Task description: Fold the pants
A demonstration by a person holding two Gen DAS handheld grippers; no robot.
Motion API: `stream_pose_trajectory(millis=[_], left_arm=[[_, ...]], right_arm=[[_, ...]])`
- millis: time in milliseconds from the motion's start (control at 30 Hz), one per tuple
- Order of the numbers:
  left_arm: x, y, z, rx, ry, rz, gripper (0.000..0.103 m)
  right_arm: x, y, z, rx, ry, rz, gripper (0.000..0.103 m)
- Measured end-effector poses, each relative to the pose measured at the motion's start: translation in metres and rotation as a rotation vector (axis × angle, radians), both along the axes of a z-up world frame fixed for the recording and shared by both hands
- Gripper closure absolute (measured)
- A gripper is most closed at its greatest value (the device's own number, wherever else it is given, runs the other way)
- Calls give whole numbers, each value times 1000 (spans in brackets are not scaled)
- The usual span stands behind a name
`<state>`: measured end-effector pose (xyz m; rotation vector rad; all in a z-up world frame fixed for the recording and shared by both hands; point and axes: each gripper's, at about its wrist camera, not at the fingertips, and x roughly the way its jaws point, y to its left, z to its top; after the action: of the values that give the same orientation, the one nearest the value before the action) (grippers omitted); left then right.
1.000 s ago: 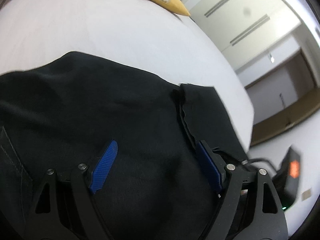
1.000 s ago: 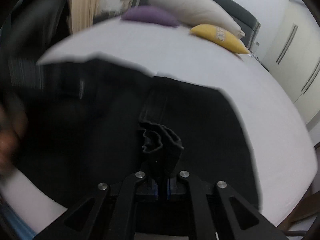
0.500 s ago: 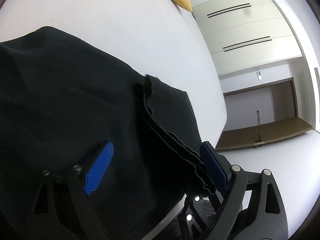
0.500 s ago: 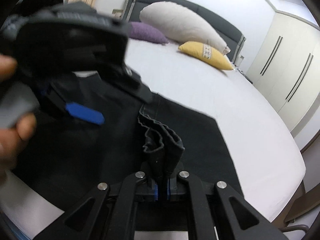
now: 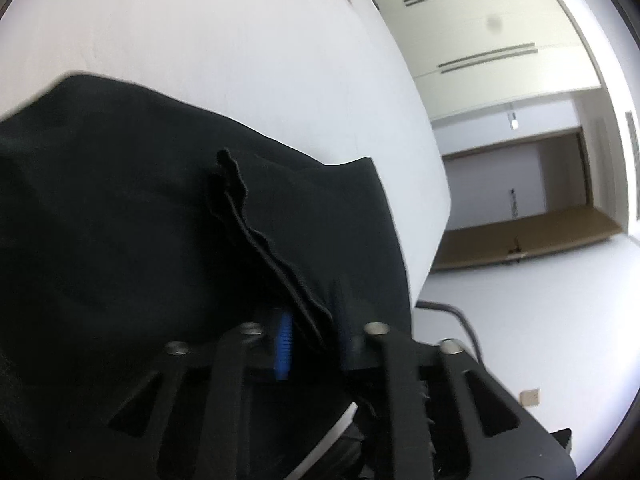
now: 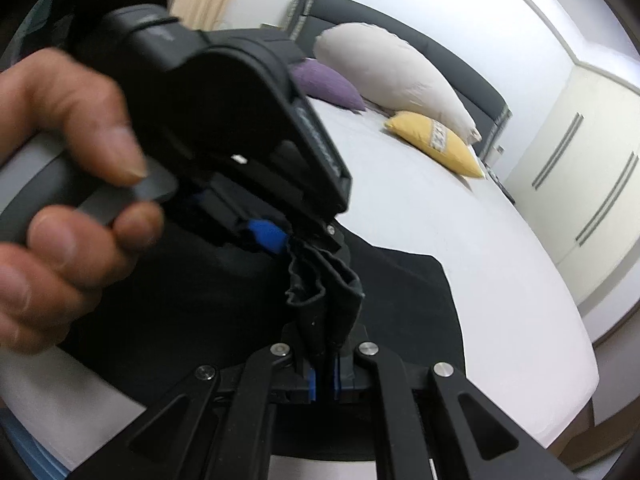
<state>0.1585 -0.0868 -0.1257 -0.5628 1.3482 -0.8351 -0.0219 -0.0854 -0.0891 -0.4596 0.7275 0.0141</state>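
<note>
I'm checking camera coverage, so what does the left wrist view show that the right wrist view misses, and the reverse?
Only the left wrist view shows the wooden doorway recess and the bare white floor.

Only the right wrist view shows the person's bare hand gripping the left tool, plus the white pillow, the purple pillow and the dark headboard.

Both show the black pants, each tool shut on their bunched edge, the right tool included, plus the white bed sheet, the yellow pillow and the cream wardrobe doors.

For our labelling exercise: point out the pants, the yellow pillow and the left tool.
pants (image 5: pixel 120 220), left wrist view, flat black cloth.
yellow pillow (image 6: pixel 436 142), right wrist view, its middle.
left tool (image 6: pixel 286 240), right wrist view, between its fingertips.
</note>
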Motion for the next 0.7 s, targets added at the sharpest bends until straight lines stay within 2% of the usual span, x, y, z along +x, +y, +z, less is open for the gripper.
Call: stream_pose_trajectory(millis=[233, 467, 700], left_arm=[[-2, 44, 22, 92, -105, -66, 96], [-1, 84, 19, 154, -105, -45, 96], [-6, 103, 6, 179, -97, -38, 96]], right_arm=[[0, 31, -2, -9, 17, 107, 96], [-1, 64, -20, -24, 82, 192, 96], [-2, 64, -26, -35, 138, 221, 96]])
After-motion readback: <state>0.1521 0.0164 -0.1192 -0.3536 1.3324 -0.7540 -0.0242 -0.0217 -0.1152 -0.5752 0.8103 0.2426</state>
